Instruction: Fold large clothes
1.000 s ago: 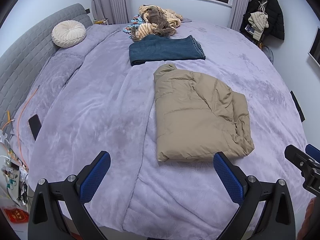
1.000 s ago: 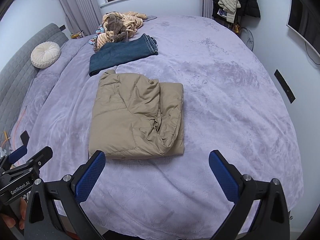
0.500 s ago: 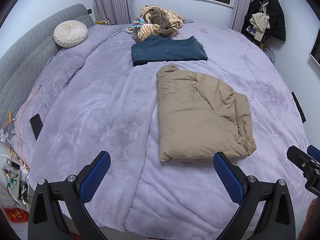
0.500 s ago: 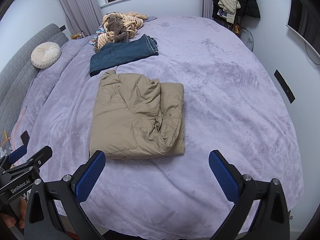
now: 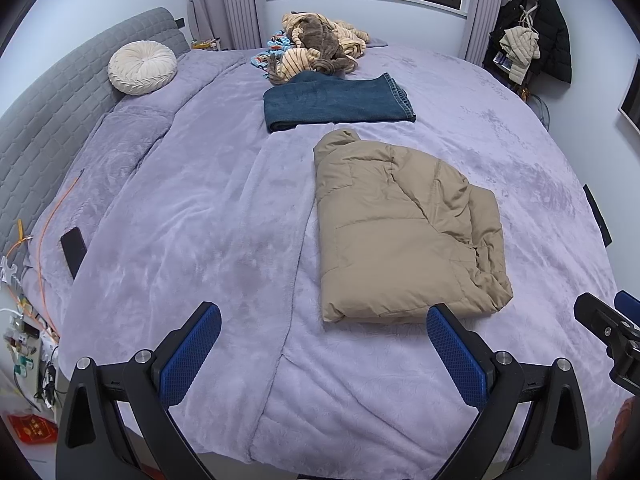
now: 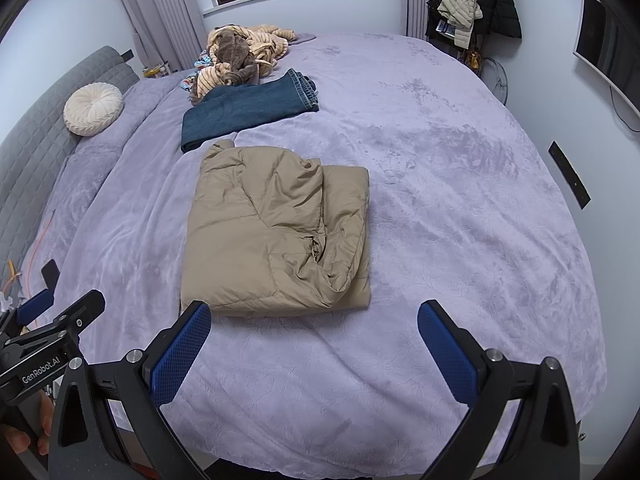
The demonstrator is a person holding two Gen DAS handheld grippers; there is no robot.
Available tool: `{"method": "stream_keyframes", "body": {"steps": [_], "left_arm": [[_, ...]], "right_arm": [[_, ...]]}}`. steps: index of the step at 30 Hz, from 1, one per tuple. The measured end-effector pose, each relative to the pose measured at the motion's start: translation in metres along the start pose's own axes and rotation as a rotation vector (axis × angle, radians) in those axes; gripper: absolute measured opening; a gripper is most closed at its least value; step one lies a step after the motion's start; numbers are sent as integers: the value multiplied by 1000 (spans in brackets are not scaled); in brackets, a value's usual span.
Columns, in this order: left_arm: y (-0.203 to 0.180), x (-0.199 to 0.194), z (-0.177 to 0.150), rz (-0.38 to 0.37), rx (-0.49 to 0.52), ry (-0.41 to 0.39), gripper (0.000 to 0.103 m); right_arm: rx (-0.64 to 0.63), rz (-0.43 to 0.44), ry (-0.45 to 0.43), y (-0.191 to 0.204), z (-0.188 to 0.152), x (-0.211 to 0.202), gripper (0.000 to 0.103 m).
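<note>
A: Where does the tan puffer jacket [image 5: 404, 232] lie?

B: It lies folded into a thick rectangle on the lilac blanket [image 5: 192, 232] of the bed, near the foot end and just beyond both grippers. Its collar end points toward the window, and a bunched fold runs along its right side.

A: And the left gripper [image 5: 323, 344]?

B: Its blue-padded fingers [image 5: 188, 354] are spread wide and hold nothing. It hovers over the bed's near edge; the right-hand fingertip sits just in front of the jacket's near hem, and whether it touches the cloth cannot be told.

A: The right gripper [image 6: 315, 342]?

B: Also spread wide and empty, above the blanket. Its left fingertip overlaps the jacket's near left corner in the right wrist view. The left gripper's black body shows at that view's lower left, with part of a hand [image 6: 28, 432] under it.

A: What else is on the bed?

B: Folded blue jeans [image 5: 336, 102] lie just past the jacket's collar, nearly touching it. Behind them is a heap of striped tan and brown clothes [image 5: 320, 46]. A round cream cushion [image 5: 142, 67] leans on the grey headboard [image 5: 52, 120].
</note>
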State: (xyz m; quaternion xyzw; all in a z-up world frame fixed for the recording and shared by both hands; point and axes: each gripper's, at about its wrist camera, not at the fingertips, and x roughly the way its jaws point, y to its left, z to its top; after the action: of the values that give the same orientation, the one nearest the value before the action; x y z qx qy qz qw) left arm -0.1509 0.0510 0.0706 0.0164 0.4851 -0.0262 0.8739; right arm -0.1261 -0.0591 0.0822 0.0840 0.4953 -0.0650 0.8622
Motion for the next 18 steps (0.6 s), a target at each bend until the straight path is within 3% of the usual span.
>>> {"method": "stream_keyframes", "body": {"steps": [18], "left_arm": [[4,-1,2,4,-6,1,103]], "right_arm": [[2,-2,-2,2,-1,-1,103]]}}
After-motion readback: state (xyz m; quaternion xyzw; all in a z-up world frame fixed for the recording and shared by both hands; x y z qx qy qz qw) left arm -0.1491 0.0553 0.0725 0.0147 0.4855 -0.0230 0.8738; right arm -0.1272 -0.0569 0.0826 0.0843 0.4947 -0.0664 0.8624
